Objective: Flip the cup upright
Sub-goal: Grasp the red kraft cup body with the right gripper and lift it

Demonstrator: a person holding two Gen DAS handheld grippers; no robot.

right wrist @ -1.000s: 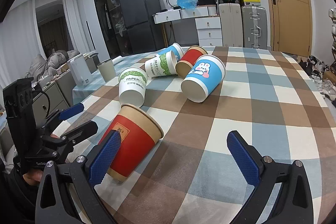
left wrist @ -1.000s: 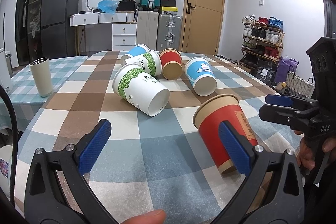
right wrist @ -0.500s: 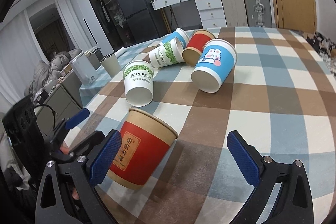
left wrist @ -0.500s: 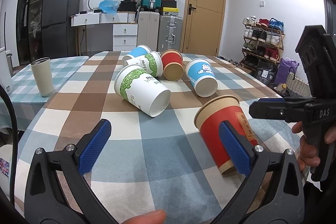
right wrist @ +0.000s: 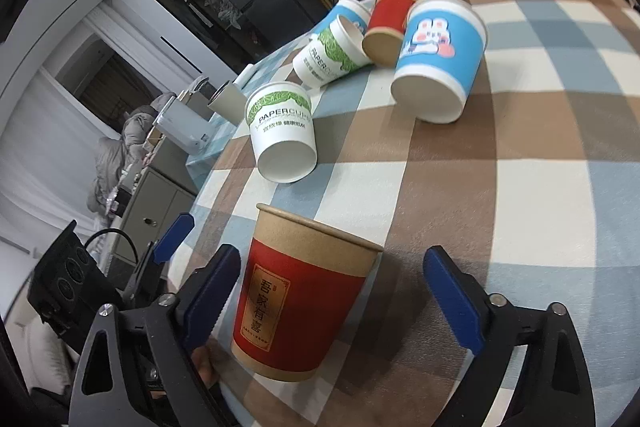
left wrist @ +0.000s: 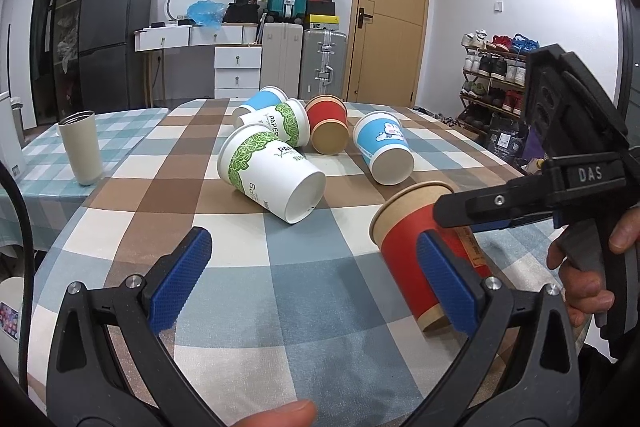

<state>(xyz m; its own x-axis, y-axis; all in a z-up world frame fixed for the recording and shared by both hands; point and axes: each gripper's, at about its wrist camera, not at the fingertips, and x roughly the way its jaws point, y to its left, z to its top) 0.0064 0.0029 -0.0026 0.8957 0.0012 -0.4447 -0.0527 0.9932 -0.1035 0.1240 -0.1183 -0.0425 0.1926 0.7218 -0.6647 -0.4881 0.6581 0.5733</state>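
A red and tan paper cup [left wrist: 404, 247] lies on its side near the front right of the checked table [left wrist: 240, 287], mouth pointing away. In the right wrist view the cup [right wrist: 296, 303] sits between the wide-open blue pads of my right gripper [right wrist: 332, 291], nearer the left pad, not touching. My left gripper [left wrist: 316, 279] is open and empty, with its right pad in front of the cup. The right gripper [left wrist: 472, 215] reaches over the cup from the right.
Several other paper cups lie on their sides farther back: a green and white one [left wrist: 272, 179], a blue one [left wrist: 384, 153], a red one [left wrist: 326, 127]. A beige tumbler [left wrist: 80, 147] stands on the left table. The table edge is close on the right.
My right gripper has moved in over the red cup, tilted down, and now straddles it. The left gripper has stayed still and the cup has not moved.
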